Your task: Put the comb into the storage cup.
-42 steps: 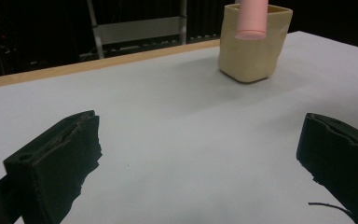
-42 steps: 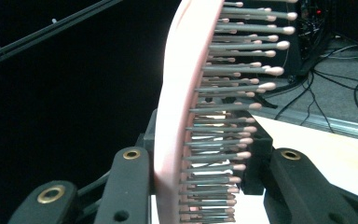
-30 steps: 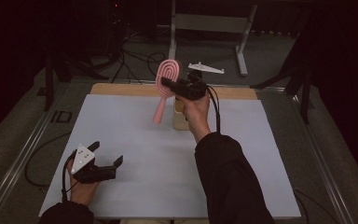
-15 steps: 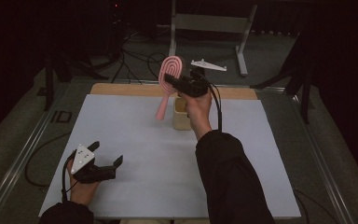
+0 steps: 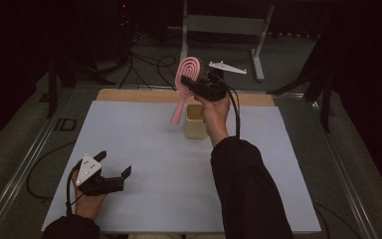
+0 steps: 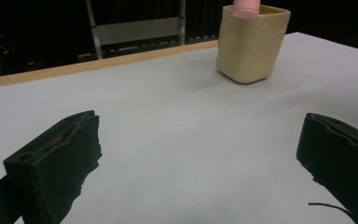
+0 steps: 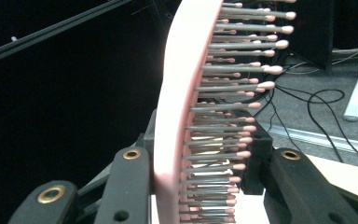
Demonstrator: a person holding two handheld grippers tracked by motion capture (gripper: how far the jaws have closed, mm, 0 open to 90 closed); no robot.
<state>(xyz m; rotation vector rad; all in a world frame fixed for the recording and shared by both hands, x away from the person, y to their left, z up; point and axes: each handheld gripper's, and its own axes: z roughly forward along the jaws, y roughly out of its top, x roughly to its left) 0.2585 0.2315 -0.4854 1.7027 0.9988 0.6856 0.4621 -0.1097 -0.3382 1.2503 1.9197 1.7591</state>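
Note:
A pink hairbrush [image 5: 188,72] hangs in the air over the back of the table, head up and handle slanting down. My right gripper [image 5: 195,85] is shut on the brush head; in the right gripper view the pink brush [image 7: 175,93] with its grey bristles stands between the jaws. The handle's end [image 6: 246,5] shows at the rim of a beige cup [image 5: 197,124], [image 6: 251,42]; whether it is inside I cannot tell. My left gripper [image 5: 114,163], [image 6: 198,163] rests at the front left of the white table [image 5: 144,149], open and holding nothing.
A wooden strip [image 5: 129,95] edges the table's far side. Behind it stand a metal frame [image 5: 224,25] and loose cables [image 5: 149,64] on the floor. Metal rails [image 5: 27,164] run along both table sides.
My right gripper has shifted slightly to the right with the brush, bringing the handle's end closer to the cup. The left gripper has stayed put.

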